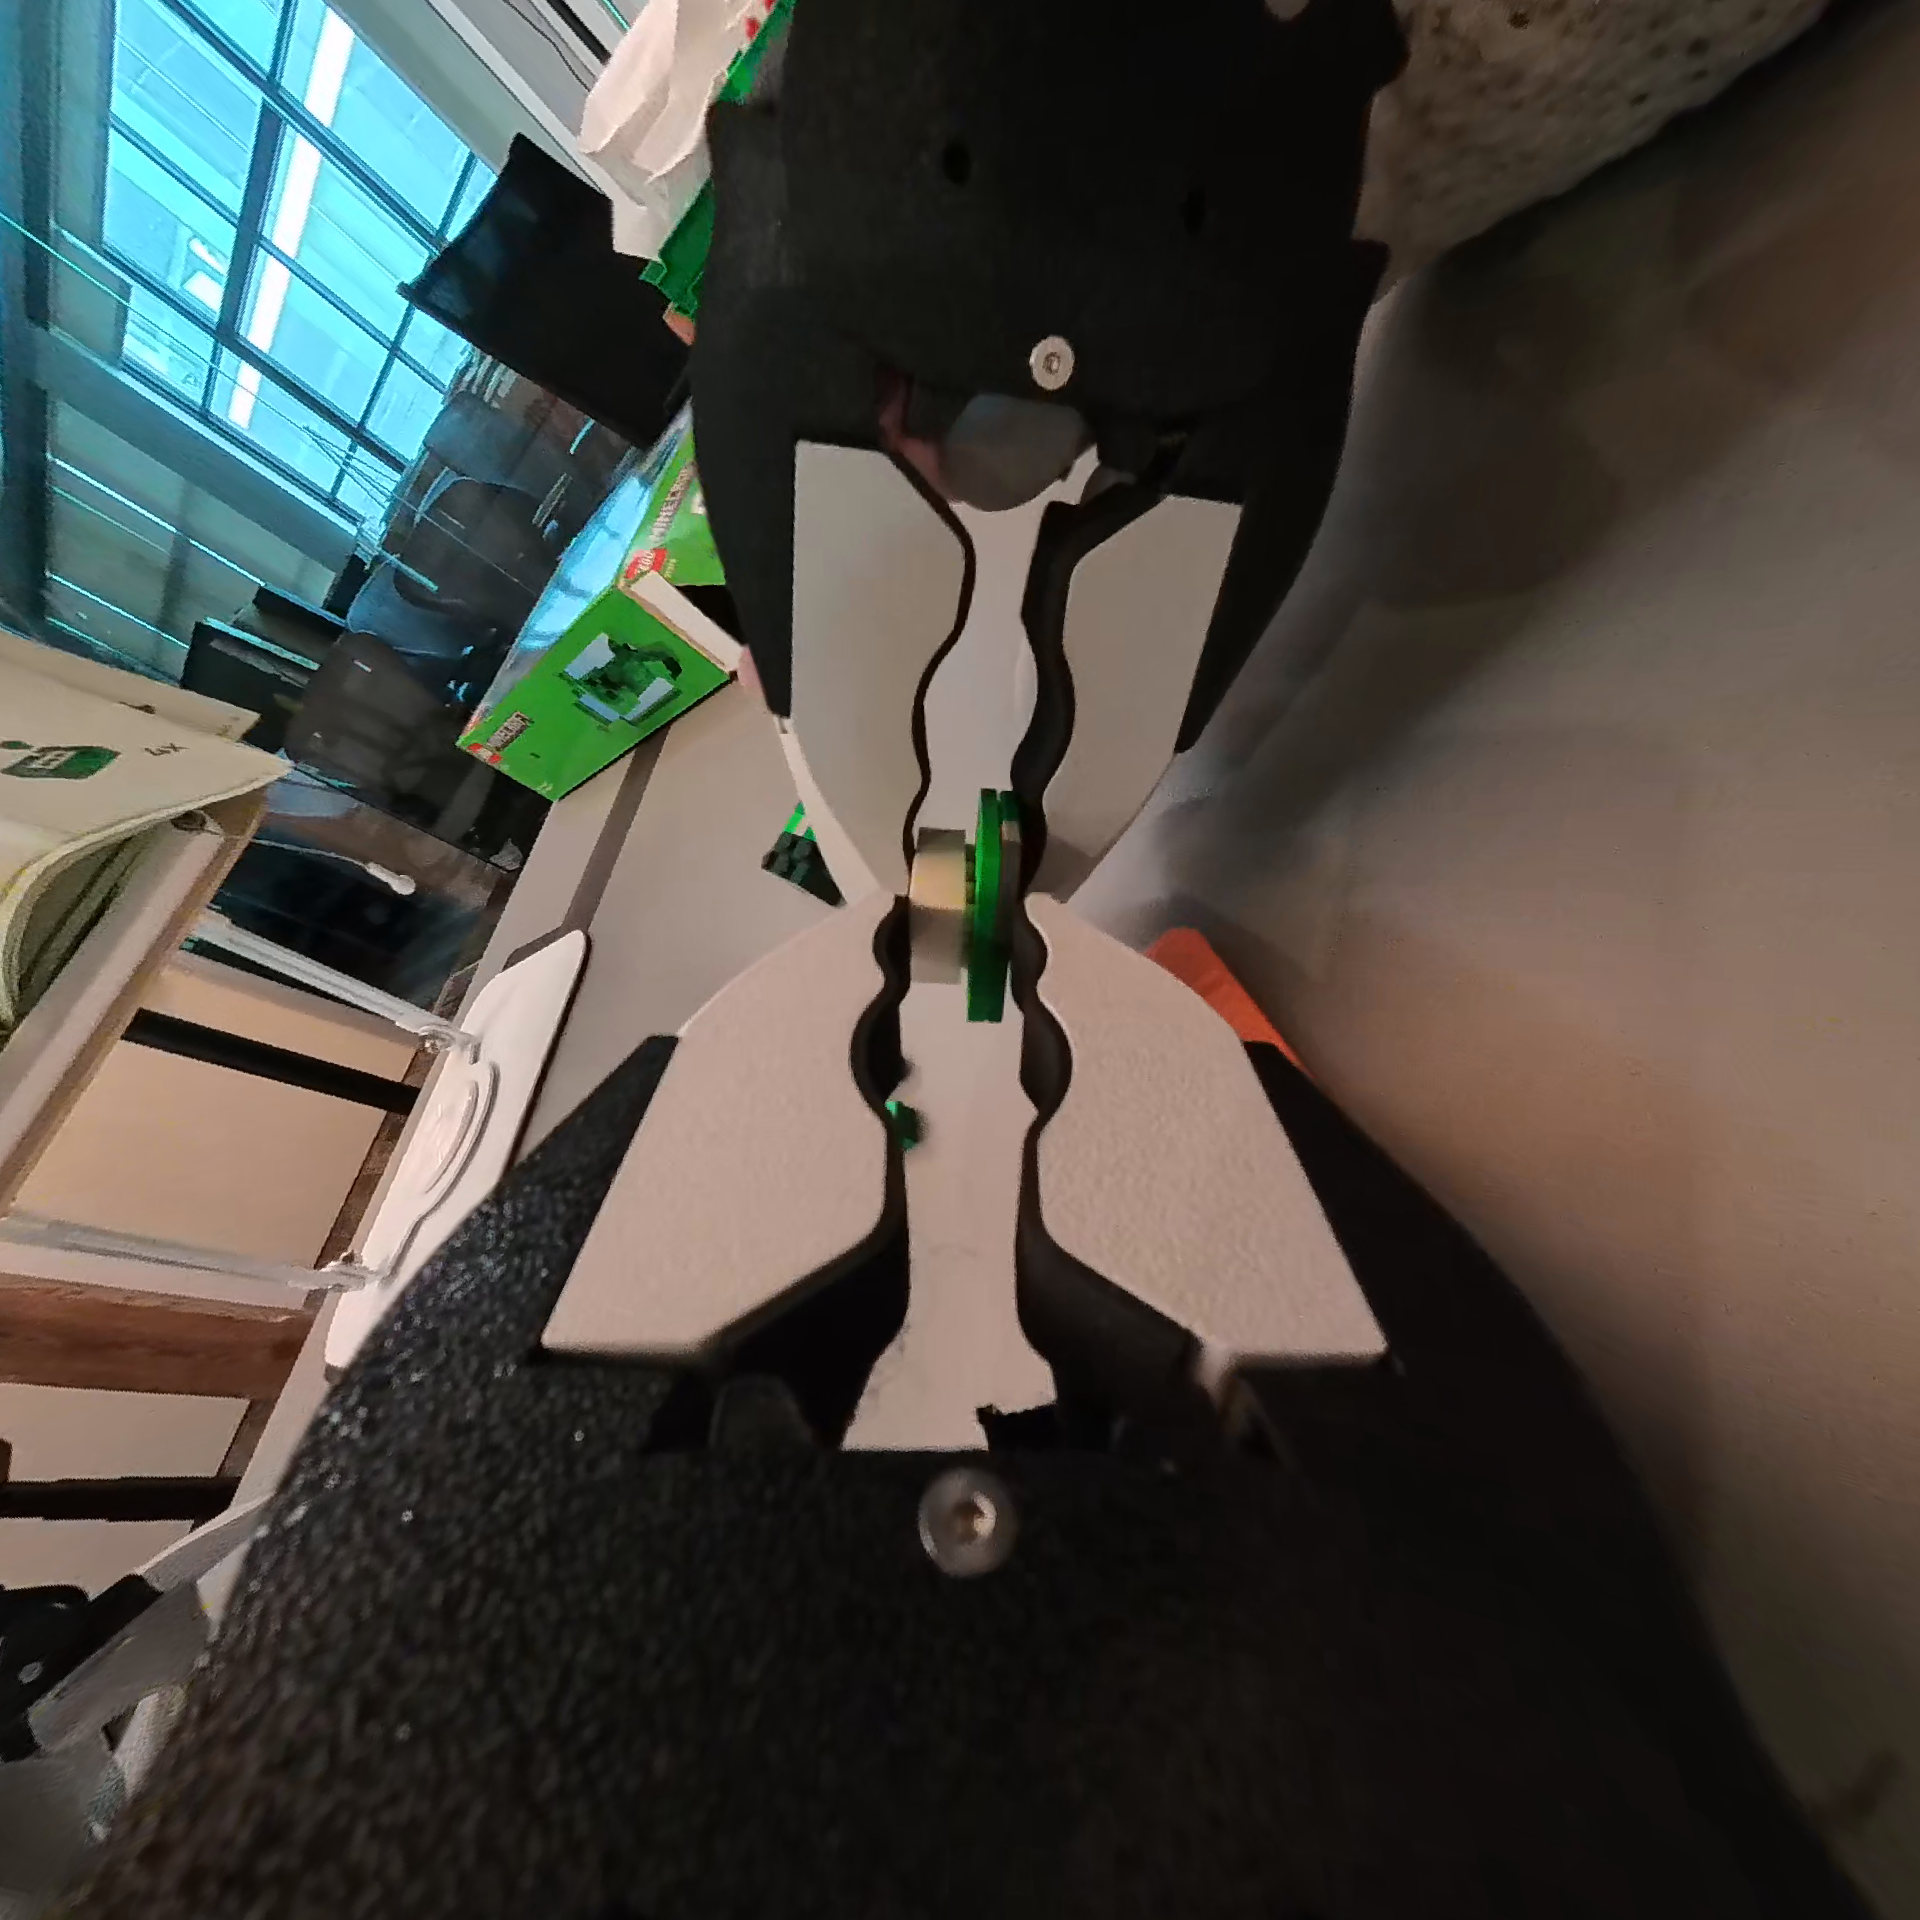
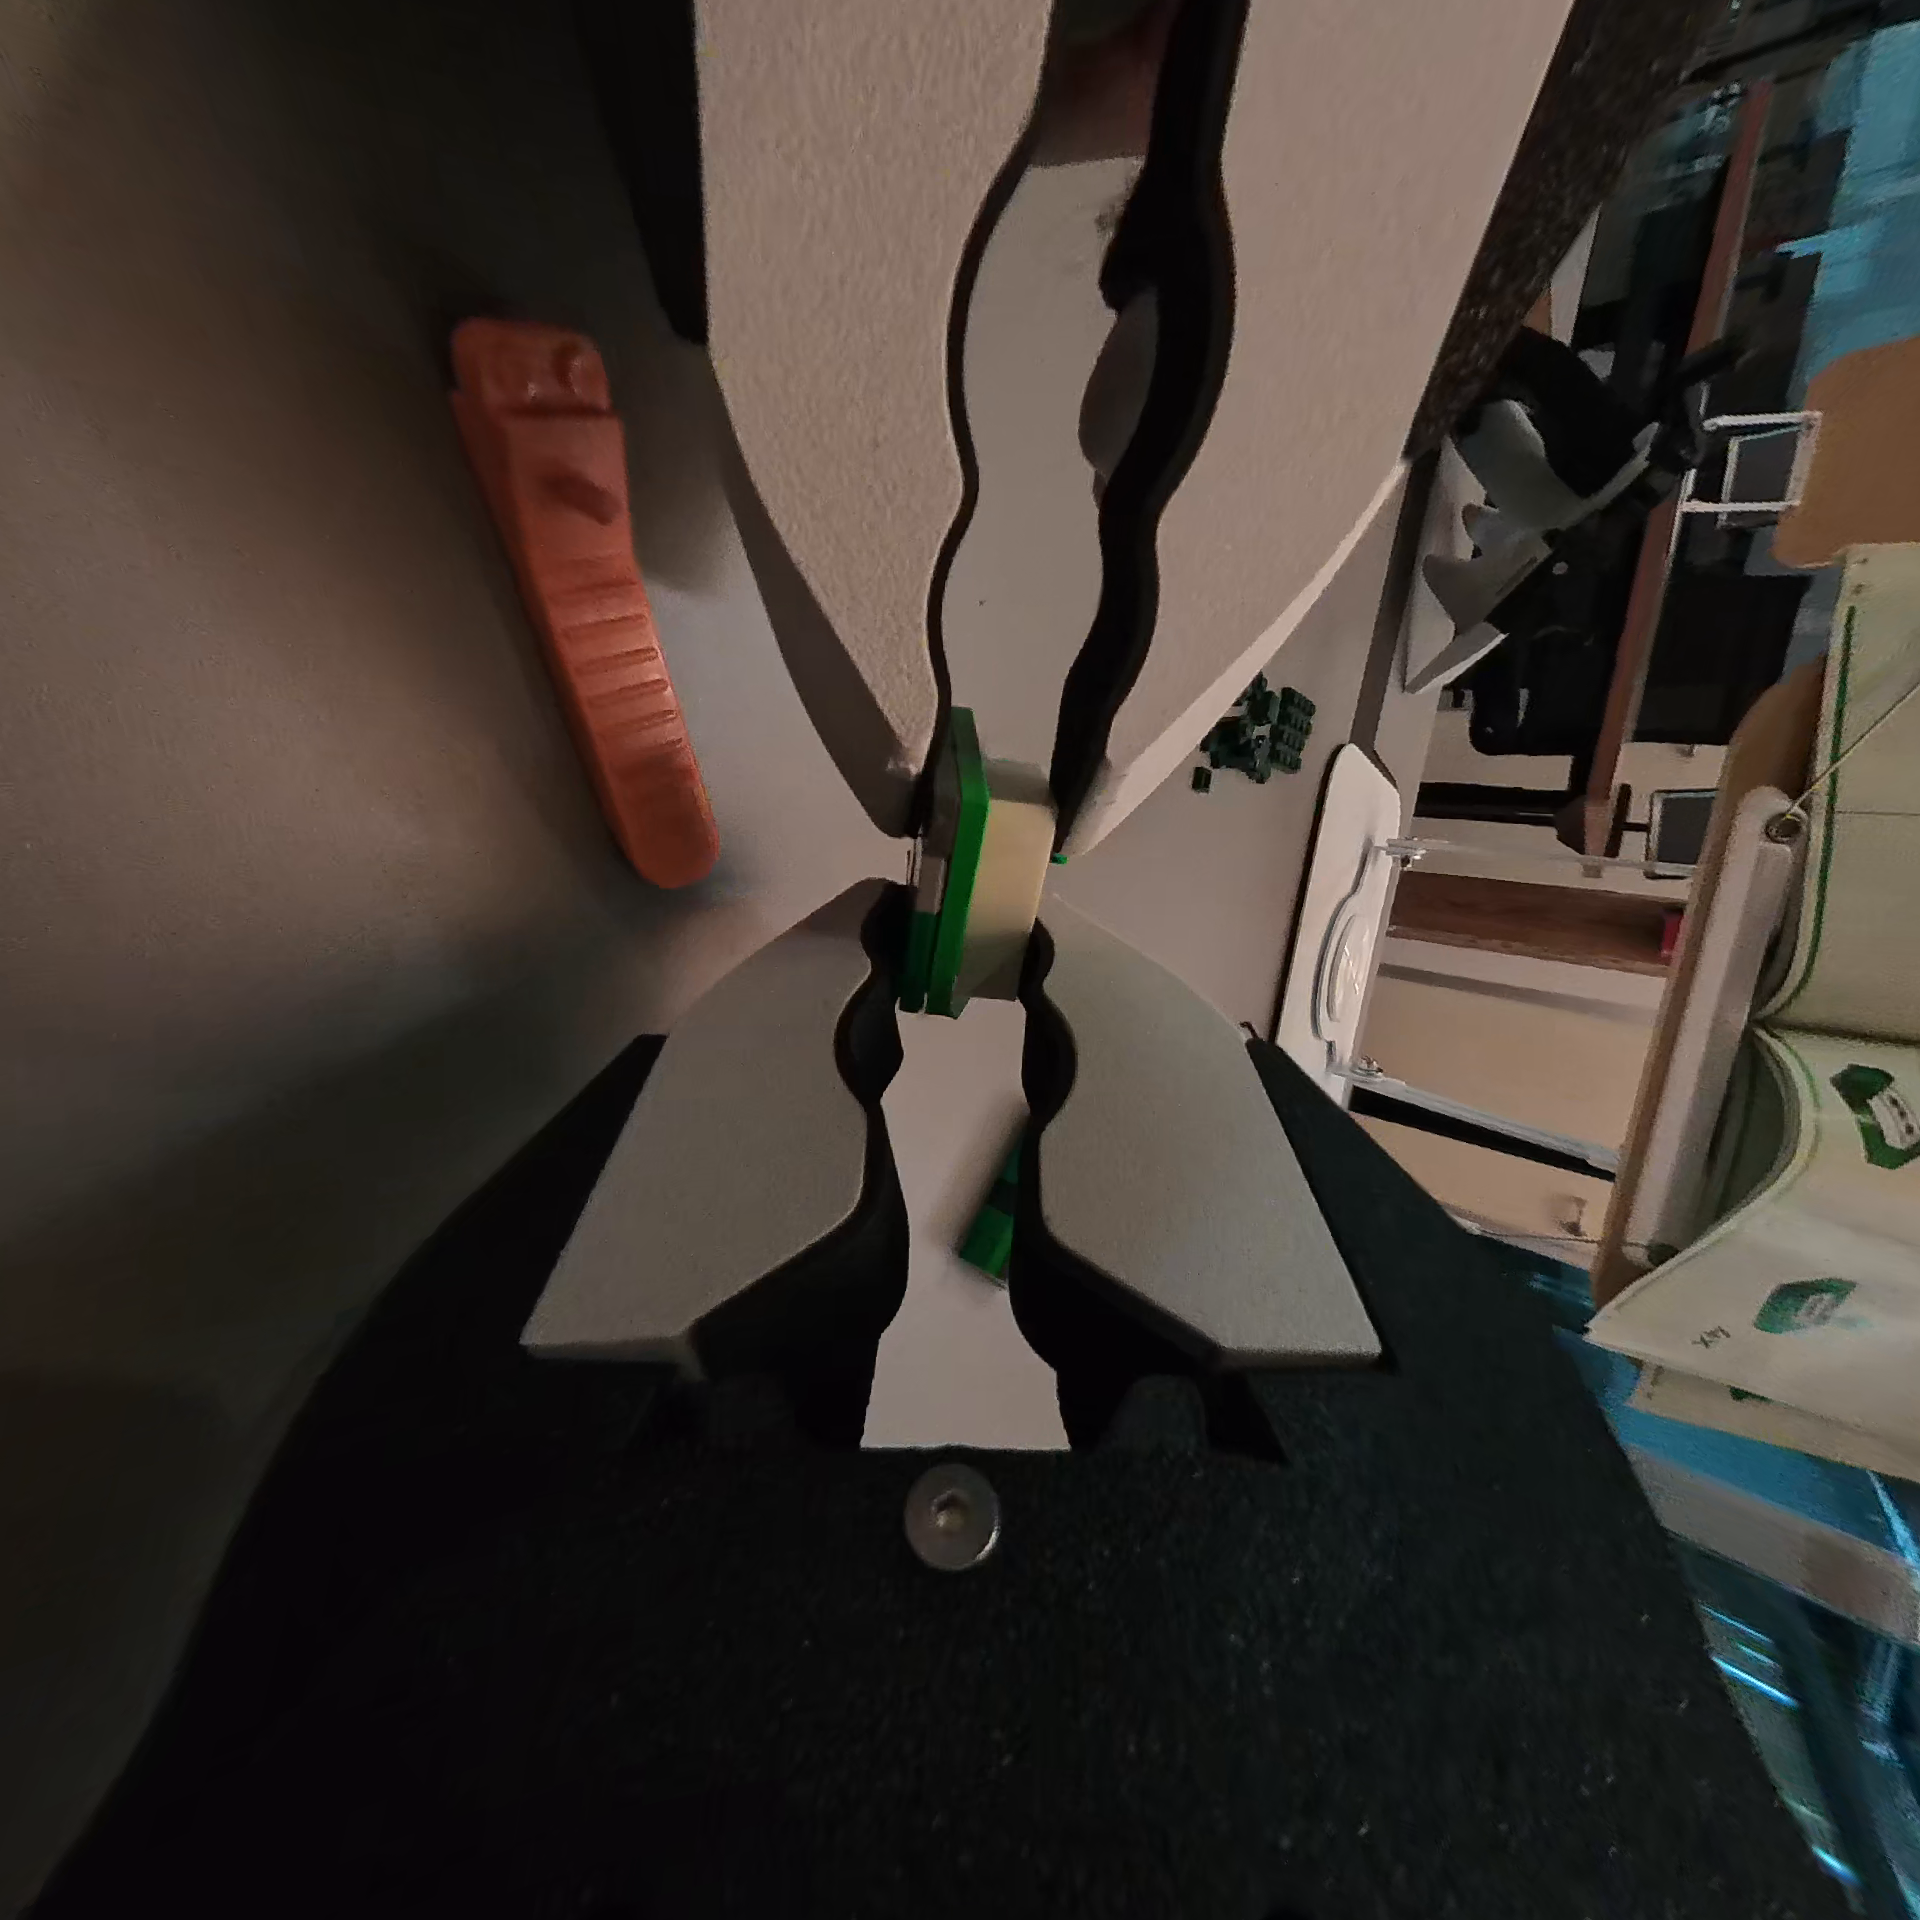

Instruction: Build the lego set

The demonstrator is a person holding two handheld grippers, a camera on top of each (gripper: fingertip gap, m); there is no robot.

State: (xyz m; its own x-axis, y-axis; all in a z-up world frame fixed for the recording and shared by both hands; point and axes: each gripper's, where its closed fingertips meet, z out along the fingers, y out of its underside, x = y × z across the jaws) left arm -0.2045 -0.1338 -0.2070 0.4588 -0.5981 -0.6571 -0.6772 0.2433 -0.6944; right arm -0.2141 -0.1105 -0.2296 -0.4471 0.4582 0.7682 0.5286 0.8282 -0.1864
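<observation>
My left gripper (image 1: 961, 914) and right gripper (image 2: 961, 914) meet tip to tip, both clamped on the small brick stack (image 2: 971, 883) (green plates against a pale block) held above the table (image 2: 260, 727). Farther off lie an orange tool (image 2: 592, 623), dark green bricks (image 2: 1262, 732) and a green box (image 1: 608, 686).

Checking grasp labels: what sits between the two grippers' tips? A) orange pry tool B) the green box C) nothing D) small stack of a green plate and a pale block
D: the left gripper and the right gripper both pinch the green-and-pale stack; the orange tool lies aside on the table.
</observation>
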